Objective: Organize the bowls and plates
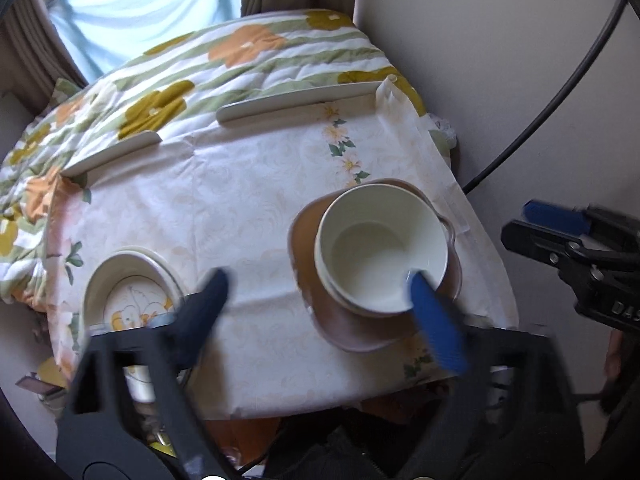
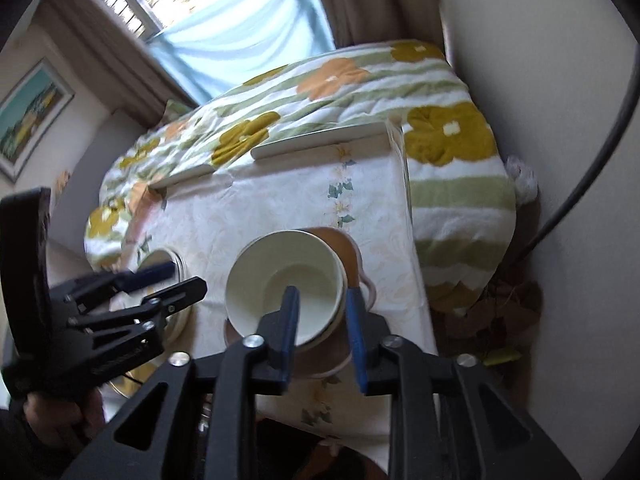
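Black gripper arms are filling the bottom of both wrist views. Left gripper [image 1: 316,304] is standing wide open, holding nothing, one blue pad overlapping the white bowl's [image 1: 380,250] near rim in the view (contact unclear, blurred). Right gripper [image 2: 322,322] is partly open, its fingers straddling the near rim of that same bowl [image 2: 284,280] without visibly pressing it.

Table [image 1: 240,200] is wearing a pale floral cloth, sitting against a white wall [image 1: 500,60]; behind it a flowered blanket [image 1: 248,56] is lying under a curtained window [image 1: 140,0]. A framed picture [image 2: 28,120] is hanging on the left wall.

Counting: two bowls look stacked (a second rim is peeking below the top one) on one brown plate [image 1: 308,248], at the table's right side. One dish stack [image 1: 132,292] with a yellow duck print is sitting at the near left edge. Two flat white strips [image 1: 296,102] are lying along the far edge.

Middle of the cloth is staying bare between the two piles. Brown plate is sitting close to the right edge and near edge. A black cable [image 1: 560,92] is running down the wall.
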### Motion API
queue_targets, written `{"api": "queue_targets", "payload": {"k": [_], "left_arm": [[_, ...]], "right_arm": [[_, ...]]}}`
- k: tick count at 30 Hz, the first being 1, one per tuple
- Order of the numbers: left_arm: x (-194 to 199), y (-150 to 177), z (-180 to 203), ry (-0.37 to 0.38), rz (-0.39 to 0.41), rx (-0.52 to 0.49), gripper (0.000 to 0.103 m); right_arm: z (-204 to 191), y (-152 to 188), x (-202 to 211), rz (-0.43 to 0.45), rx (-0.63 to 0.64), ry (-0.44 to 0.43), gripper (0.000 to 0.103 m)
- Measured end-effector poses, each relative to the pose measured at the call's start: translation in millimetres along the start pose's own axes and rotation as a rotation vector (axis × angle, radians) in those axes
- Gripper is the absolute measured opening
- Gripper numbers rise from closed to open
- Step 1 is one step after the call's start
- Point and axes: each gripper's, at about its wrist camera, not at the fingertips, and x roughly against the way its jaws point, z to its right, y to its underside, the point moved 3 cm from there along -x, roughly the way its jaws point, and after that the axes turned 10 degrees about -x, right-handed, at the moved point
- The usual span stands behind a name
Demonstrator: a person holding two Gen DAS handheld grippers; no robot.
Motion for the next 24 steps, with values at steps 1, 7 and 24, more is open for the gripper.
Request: {"api": "queue_targets", "payload": {"k": [1,7,24], "left_arm": [[3.4,4.6,-1.0,-0.013,0.009,-0.009,0.102],[-21.5,34.2,-8.6,0.016,-0.104,-0.023,0.102],[-111.8,39.3,-6.3,0.164,-0.324,-0.038,0.066]], "right_arm": [[-0.4,1.3,0.6,-0.012,0.025,0.011,0.066],[6.9,14.1,-22.0,-0.129,0.123,0.105,0.073],[14.2,25.6,-116.8,-0.411,0.222,0.214,0.048]]}}
